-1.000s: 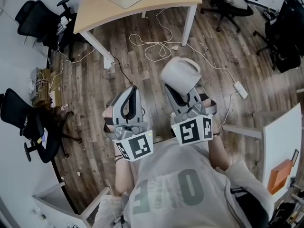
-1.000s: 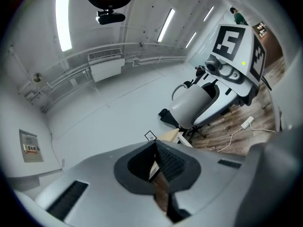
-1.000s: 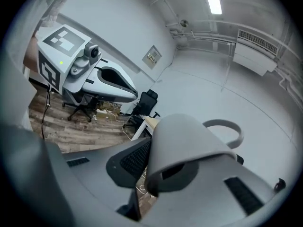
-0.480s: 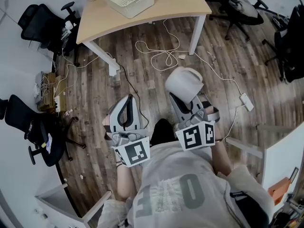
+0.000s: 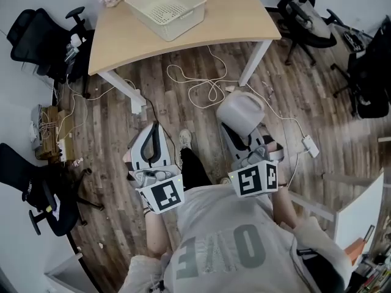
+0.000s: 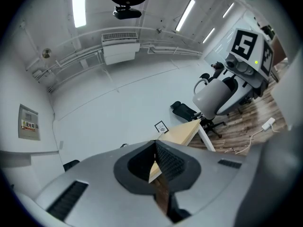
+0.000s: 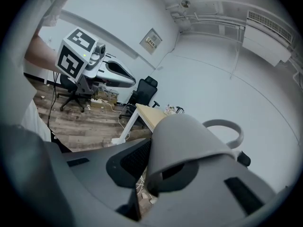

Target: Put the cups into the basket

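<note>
Head view: cup (image 5: 240, 112) before table edge (image 5: 244, 34)

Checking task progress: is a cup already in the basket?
No, the basket on the table shows only its bare perforated bottom, and the cup sits clamped in the right gripper.

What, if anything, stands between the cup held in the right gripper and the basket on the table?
Nothing visible blocks it. The cup, clamped in the right gripper, is above wooden floor where loose cables lie flat. The basket sits open-topped on the table ahead, and nothing shows inside it.
</note>
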Demonstrator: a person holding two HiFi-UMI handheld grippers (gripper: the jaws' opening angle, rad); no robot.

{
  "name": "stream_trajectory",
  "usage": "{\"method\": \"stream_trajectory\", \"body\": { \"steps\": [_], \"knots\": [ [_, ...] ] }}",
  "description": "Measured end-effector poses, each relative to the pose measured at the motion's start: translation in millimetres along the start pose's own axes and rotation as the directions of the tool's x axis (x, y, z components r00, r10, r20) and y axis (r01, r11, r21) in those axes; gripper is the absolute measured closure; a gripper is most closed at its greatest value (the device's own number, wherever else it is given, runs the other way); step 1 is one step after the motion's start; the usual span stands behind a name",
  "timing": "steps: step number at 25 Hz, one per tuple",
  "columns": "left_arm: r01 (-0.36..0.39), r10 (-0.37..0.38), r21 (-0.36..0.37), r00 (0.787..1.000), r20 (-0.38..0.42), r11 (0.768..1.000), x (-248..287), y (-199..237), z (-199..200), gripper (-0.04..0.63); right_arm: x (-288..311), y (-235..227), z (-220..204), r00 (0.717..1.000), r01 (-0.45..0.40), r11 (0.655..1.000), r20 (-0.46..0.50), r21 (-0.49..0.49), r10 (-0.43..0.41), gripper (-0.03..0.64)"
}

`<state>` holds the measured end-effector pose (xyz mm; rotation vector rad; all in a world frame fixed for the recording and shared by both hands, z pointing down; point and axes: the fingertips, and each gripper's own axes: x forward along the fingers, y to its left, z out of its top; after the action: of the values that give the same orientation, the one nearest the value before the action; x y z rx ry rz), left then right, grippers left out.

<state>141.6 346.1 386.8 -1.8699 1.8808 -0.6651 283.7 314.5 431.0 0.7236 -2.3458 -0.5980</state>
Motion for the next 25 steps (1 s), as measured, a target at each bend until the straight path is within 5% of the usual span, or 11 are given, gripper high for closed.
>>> {"method": "stream_trajectory", "body": {
  "steps": [4,15,25],
  "knots": [
    [0.02,-0.019,-0.021,0.998,0.058,1.0,62,38,-22,0.588,70,-28,40,0.999,-0.029,0.996,0.02,0.084,0.028,0.584],
    [0.07,-0.062,-0.079,0.992,0.109,0.994,198,168,-64,0.588,220,-99,116,0.998,0.04,0.998,-0.045,0.038,-0.039,0.584],
    [0.117,-0.106,-0.11,0.989,0.102,0.987,267,186,-86,0.588,279,-129,110,0.994,0.025,0.999,-0.105,0.022,-0.023,0.584]
  ]
}}
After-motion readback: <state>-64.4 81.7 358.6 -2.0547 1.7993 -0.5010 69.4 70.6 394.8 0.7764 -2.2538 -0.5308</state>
